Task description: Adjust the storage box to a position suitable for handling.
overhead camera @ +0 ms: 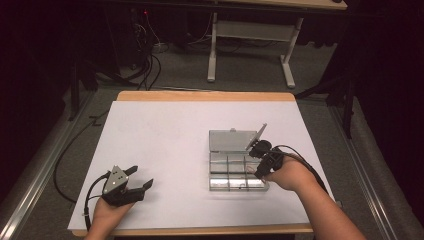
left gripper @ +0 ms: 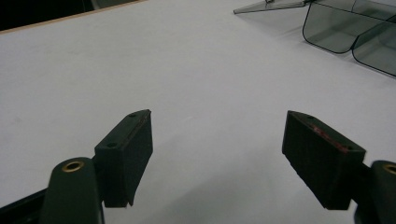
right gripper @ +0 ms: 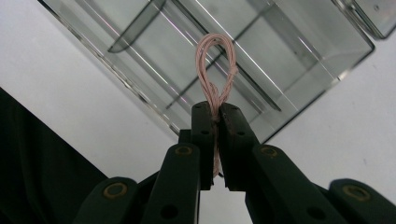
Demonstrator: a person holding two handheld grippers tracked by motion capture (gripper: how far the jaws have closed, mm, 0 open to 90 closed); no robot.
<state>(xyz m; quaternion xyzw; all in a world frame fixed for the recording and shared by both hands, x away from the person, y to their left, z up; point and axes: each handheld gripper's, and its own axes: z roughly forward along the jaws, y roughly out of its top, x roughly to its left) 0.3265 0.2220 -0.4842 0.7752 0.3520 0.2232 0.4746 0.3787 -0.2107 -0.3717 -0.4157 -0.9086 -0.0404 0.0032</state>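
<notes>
- The left claw (overhead camera: 141,178) rests on the near left part of the desk (overhead camera: 165,135), its jaws spread wide with nothing between them; in the left gripper view only bare white surface lies between the two pads (left gripper: 126,154).
- It stands well apart from the work, so I judge it idle for now.
- The right claw (overhead camera: 253,169) is clamped on a small loop of pink string (right gripper: 215,70); in the right gripper view the loop stands up from between the pinched jaws and a short tail hangs below them.
- The loop hangs over the clear compartment box (overhead camera: 235,172), which sits on the right half of the desk with its lid (overhead camera: 231,141) thrown open on the far side.
- Which compartment lies under the string I cannot tell for certain; it seems one near the right end of the box.
- The compartments that show look empty, and the high view is too coarse to say more.
- Judged from this, the pick-up is done and the carry is close to done; what is left is to lower the string into a compartment, let go, and perhaps shut the lid.
</notes>
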